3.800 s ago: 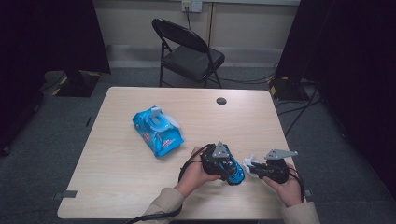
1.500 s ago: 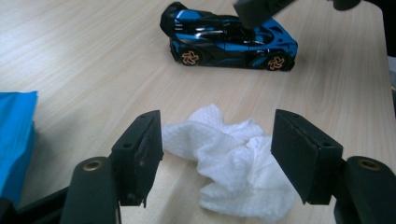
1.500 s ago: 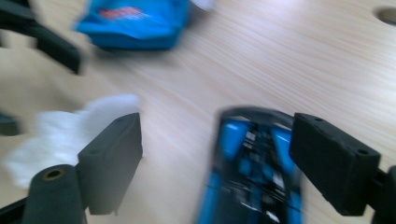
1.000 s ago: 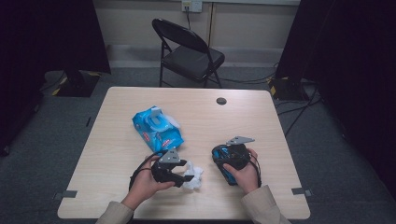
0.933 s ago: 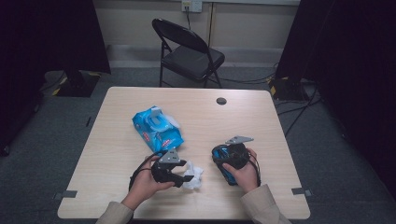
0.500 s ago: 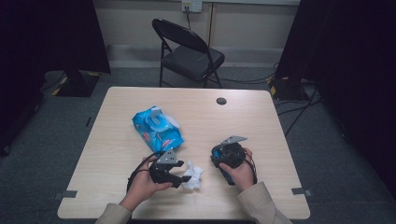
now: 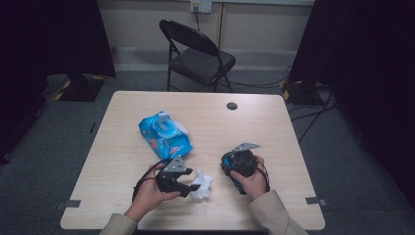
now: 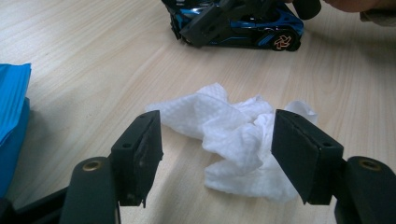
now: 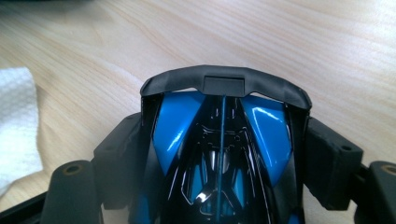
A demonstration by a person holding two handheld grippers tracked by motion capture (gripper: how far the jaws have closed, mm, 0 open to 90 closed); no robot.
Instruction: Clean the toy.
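The left tongs (image 8: 217, 140) stand low over the worktop (image 7: 274, 127), with the jaws wide apart. A crumpled white wipe (image 8: 243, 135) lies on the wood between and just beyond the two jaws. The right-hand jaw in the left gripper view is just at the edge of the wipe; whether it touches I cannot tell, and the other jaw is clearly apart from it. Nothing is pressed between them.

The right tongs (image 9: 224, 154) hold a blue and black toy car (image 9: 219, 140). The jaws have just been closing, and they now sit against the two sides of the car, its black rear wing pointing away from the camera. In the left gripper view the car (image 8: 243, 23) rests with its wheels on the worktop, beyond the wipe and apart from it.

In the high view the wipe (image 7: 201, 185) is at the tip of the left tongs (image 7: 188, 188), and the right tongs (image 7: 234, 166) are to its right. A blue wipe packet (image 7: 164, 134) lies farther back, near the left hand (image 7: 149, 196).
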